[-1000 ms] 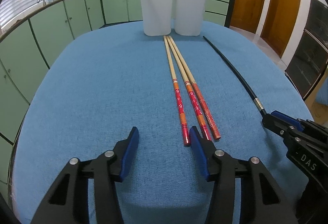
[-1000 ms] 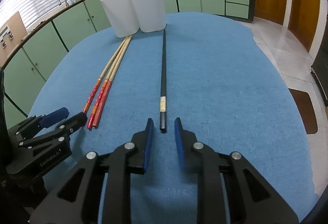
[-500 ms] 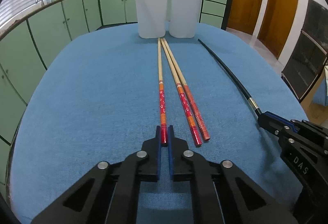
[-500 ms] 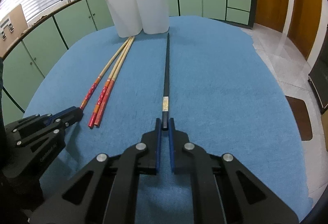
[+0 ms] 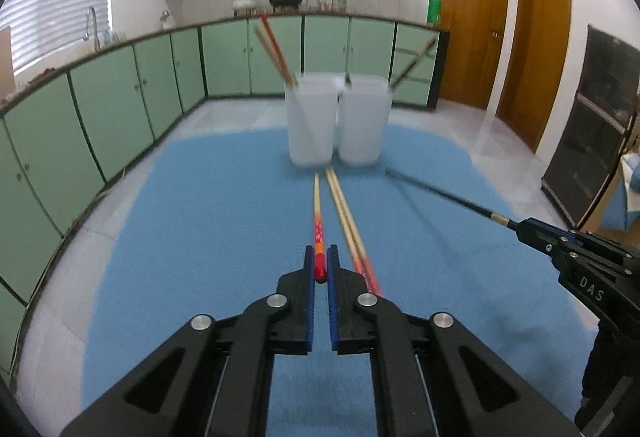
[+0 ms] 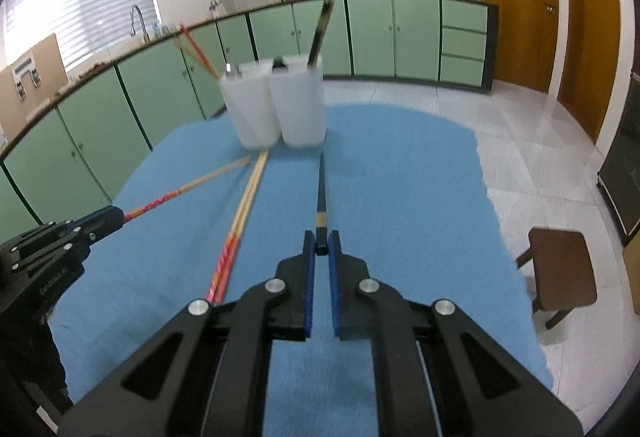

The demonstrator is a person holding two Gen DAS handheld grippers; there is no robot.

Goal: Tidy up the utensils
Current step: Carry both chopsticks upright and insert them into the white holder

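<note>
— Chopsticks are off the worktop (image 5: 192, 237) now? A second ago both sets of fingers stood apart over them.

— Yes. Left gripper (image 5: 321, 269) has clenched on the red chopstick (image 5: 318, 225), right gripper (image 6: 321, 245) on the black chopstick (image 6: 321, 197); each stick juts ahead of its fingers, lifted.

— Meaning?

— Next, probably, the white cups (image 5: 336, 125) straight ahead. Two red ones (image 5: 352, 233) lie just right of the left fingers.

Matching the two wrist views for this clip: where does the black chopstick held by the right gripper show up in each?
Left wrist: the black chopstick runs along the right side, its end in the right gripper.
Right wrist: centre of frame, black chopstick pointing away, its near end between the fingertips.
Shared landmark: the two white cups at the far end of the blue cloth.
</note>
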